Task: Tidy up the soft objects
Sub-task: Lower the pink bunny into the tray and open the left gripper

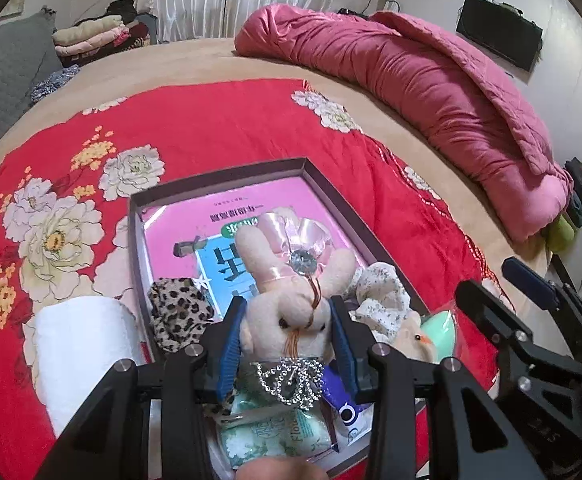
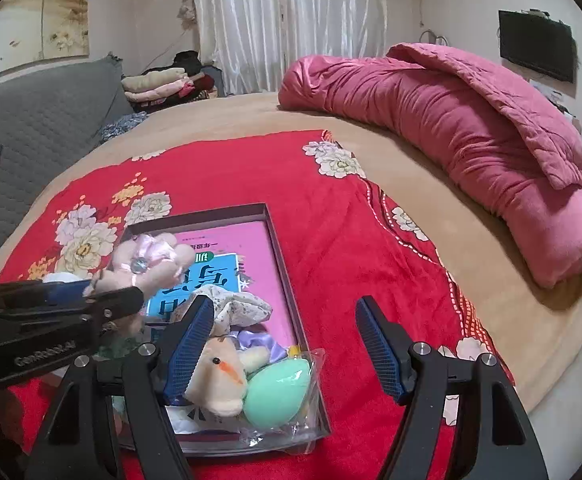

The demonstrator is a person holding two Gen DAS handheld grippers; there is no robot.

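My left gripper (image 1: 287, 308) is shut on a cream plush rabbit (image 1: 287, 320) with a pink bow and a bead chain, held over the near end of a dark shallow box (image 1: 219, 174). The right wrist view shows the same rabbit (image 2: 151, 268) in the left gripper (image 2: 103, 294). My right gripper (image 2: 284, 302) stands open over the box's near right corner, its pads on nothing. Below it lie a small plush duck (image 2: 219, 376), a green egg-shaped sponge (image 2: 277, 392) in clear plastic, a purple scrunchie (image 2: 259, 340) and a floral scrunchie (image 2: 235, 304). A leopard scrunchie (image 1: 179, 312) lies at the box's left.
The box sits on a red floral blanket (image 1: 231, 128) on a tan bed and holds a pink book (image 1: 211, 216) and a green tissue packet (image 1: 275, 436). A white paper roll (image 1: 83, 348) lies left of it. A pink quilt (image 1: 431, 80) lies along the right; folded clothes (image 1: 91, 36) are far back.
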